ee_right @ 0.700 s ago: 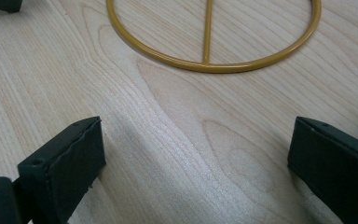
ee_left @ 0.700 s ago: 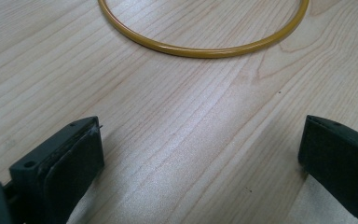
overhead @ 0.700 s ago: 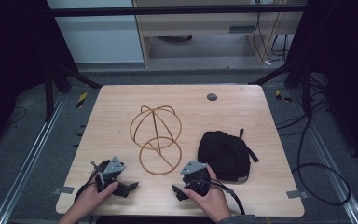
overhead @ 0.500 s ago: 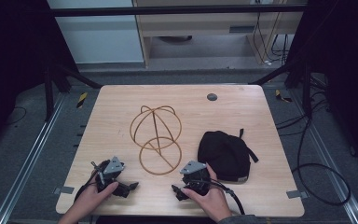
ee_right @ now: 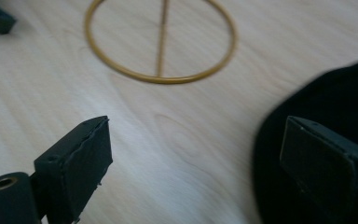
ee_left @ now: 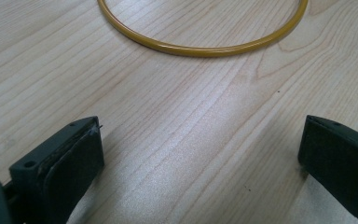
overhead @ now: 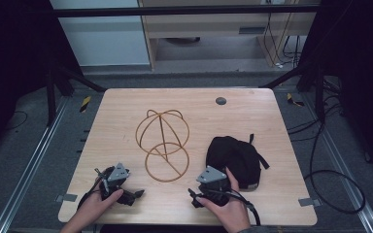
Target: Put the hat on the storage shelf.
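Scene: a person sits at a light wooden table (overhead: pixel 126 116), seen from above, with a two-jaw gripper in each hand near the front edge.
Left gripper (overhead: pixel 137 195): rests low on the table at the front left, held by the left hand (overhead: pixel 94 206). Its jaws stand wide apart with only bare wood between them, so it is released and holds nothing.
Left gripper view: the two black jaws rise from the bottom corners; beyond them a curve of the stand's golden base ring crosses the top of the picture, apart from the jaws.
Right gripper (overhead: pixel 192 196): sits at the front centre-right in the right hand (overhead: pixel 228 211), just beside the near edge of the cap. Its jaws are spread wide and released, gripping nothing.
Right gripper view: the left jaw is over bare wood; the right jaw stands in front of the cap's dark cloth. Whether that jaw touches the cloth cannot be told.
Black cap (overhead: pixel 233 155): lies on the table to the right of centre, a strap trailing from its far right side.
Wire hat stand (overhead: pixel 162 138): golden wire, in the middle of the table, a rounded cage above a flat base ring with a bar across it. It sits between the grippers and farther back, just left of the cap and not touching it.
Small dark disc (overhead: pixel 220 101): set in the tabletop near the far edge, well apart from everything else.
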`<action>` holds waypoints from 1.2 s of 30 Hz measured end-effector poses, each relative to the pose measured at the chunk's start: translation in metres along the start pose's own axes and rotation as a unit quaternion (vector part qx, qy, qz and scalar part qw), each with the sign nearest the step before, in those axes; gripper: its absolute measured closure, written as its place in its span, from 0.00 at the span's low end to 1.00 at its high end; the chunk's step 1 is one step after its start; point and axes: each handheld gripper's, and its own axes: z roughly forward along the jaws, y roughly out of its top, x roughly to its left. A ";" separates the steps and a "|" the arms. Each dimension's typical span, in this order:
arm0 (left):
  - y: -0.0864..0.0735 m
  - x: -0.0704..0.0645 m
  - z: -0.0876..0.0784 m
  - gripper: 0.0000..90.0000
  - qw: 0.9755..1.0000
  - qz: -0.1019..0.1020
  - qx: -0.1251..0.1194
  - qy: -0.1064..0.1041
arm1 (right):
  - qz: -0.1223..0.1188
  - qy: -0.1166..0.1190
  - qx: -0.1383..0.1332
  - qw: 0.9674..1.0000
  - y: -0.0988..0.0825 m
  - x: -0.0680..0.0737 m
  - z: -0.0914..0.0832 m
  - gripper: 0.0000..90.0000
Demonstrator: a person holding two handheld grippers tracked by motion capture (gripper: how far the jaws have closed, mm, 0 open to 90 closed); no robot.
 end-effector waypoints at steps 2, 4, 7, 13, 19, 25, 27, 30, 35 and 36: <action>0.000 0.000 0.000 0.00 1.000 0.000 0.000 0.000 | 0.005 -0.016 -0.005 1.000 -0.003 -0.007 -0.009 0.12; 0.000 0.000 0.000 0.00 1.000 0.000 0.000 0.000 | 0.007 -0.033 0.000 0.999 -0.007 -0.014 -0.017 0.12; 0.000 0.000 0.000 0.00 1.000 0.000 0.000 0.000 | 0.022 -0.068 0.002 0.997 -0.016 -0.024 -0.024 0.16; 0.000 0.000 0.000 0.00 1.000 0.000 0.000 0.000 | 0.048 -0.093 -0.016 0.994 -0.022 -0.039 -0.037 0.15; 0.000 0.000 0.000 0.00 1.000 -0.001 0.000 0.001 | 0.070 -0.111 -0.026 0.991 -0.030 -0.051 -0.049 0.11; 0.000 0.000 0.000 0.00 1.000 -0.001 0.000 0.001 | 0.086 -0.120 -0.032 0.988 -0.035 -0.057 -0.057 0.11; 0.000 0.000 0.000 0.00 1.000 -0.002 0.000 0.001 | 0.096 -0.127 -0.032 0.987 -0.038 -0.060 -0.059 0.11; 0.001 -0.001 0.001 0.00 1.000 -0.004 0.000 0.004 | 0.111 -0.139 -0.024 0.984 -0.042 -0.065 -0.060 0.10; 0.001 -0.001 0.001 0.00 1.000 -0.004 0.001 0.004 | 0.121 -0.147 -0.016 0.982 -0.047 -0.068 -0.063 0.12; 0.001 -0.001 0.001 0.00 1.000 -0.004 0.001 0.005 | 0.122 -0.147 -0.018 0.981 -0.048 -0.069 -0.064 0.11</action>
